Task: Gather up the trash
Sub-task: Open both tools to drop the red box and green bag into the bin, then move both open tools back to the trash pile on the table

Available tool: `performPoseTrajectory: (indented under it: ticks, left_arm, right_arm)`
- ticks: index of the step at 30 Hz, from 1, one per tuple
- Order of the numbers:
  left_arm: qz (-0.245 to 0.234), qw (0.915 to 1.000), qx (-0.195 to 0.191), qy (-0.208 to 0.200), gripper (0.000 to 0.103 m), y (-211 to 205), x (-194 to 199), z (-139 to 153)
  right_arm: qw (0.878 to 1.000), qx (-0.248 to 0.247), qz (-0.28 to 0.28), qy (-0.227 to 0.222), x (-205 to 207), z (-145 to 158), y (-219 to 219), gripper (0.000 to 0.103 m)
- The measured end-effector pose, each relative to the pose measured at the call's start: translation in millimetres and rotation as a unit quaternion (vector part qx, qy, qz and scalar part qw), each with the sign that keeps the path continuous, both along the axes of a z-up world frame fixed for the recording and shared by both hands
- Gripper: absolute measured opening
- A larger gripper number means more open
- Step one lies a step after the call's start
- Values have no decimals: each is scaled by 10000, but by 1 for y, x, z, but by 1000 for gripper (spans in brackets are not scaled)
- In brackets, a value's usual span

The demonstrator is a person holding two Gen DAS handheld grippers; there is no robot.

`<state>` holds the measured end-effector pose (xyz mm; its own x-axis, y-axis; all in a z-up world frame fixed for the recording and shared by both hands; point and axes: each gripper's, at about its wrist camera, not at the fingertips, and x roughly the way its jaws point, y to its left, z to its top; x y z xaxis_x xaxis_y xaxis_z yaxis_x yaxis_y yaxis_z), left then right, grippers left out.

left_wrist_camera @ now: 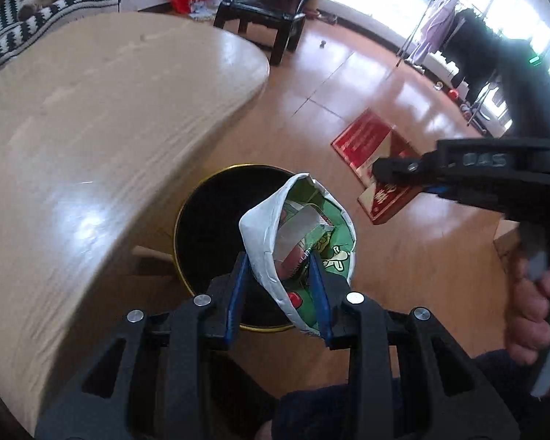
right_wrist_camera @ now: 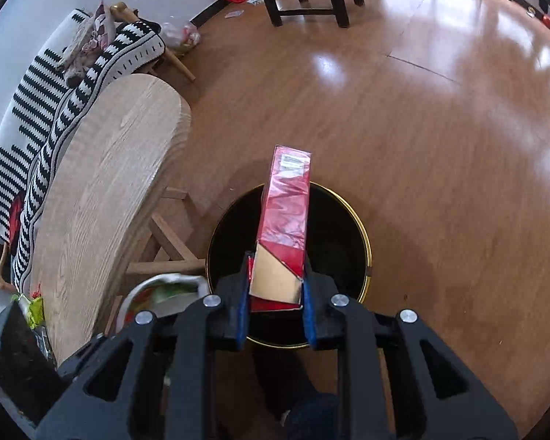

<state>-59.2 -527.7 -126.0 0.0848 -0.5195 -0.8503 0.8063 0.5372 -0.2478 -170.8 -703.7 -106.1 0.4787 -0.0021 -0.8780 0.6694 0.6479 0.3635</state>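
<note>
- While both claws hang over the bin [right_wrist_camera: 352,220], I read two pieces of trash in hand, one per claw, and one bin to take them.
- Left claw [left_wrist_camera: 280,286]: its two blue pads pinch the crumpled paper cup [left_wrist_camera: 297,227], one pad outside the white wall, the other inside the green printed lining. I judge that a grip across the wall suits a soft, squashed cup that would fold under a squeeze from both sides.
- Cup position: in the left wrist view it hangs mouth-up above the black bin opening, beside the edge of the wooden surface [left_wrist_camera: 102,117].
- Right claw [right_wrist_camera: 277,286]: pinching the red carton [right_wrist_camera: 286,209] at its near end, with the long body sticking forward over the bin mouth. Holding it by one end leaves most of its length free to drop in, as I judge it.
- The left wrist view also shows the right claw side-on, carton in its grip, off to the right of the cup and above the floor [right_wrist_camera: 440,146].
- Bin: one, round, black inside with a gold rim, standing on the floor close to the surface's legs.
- Judgement: both items appear placed for release; neither is in the bin yet.
</note>
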Motion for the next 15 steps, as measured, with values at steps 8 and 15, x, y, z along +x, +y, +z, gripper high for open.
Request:
performPoseTrajectory:
  ticks: [8, 15]
  left_arm:
    - [68, 9999, -71, -81, 59, -2, -11, 9]
    - [125, 9991, -317, -269, 71, 14, -10, 36]
  right_arm:
    - [9999, 31, -22, -152, 2, 8, 1, 48]
    - [9989, -131, -120, -430, 2, 28, 8, 69]
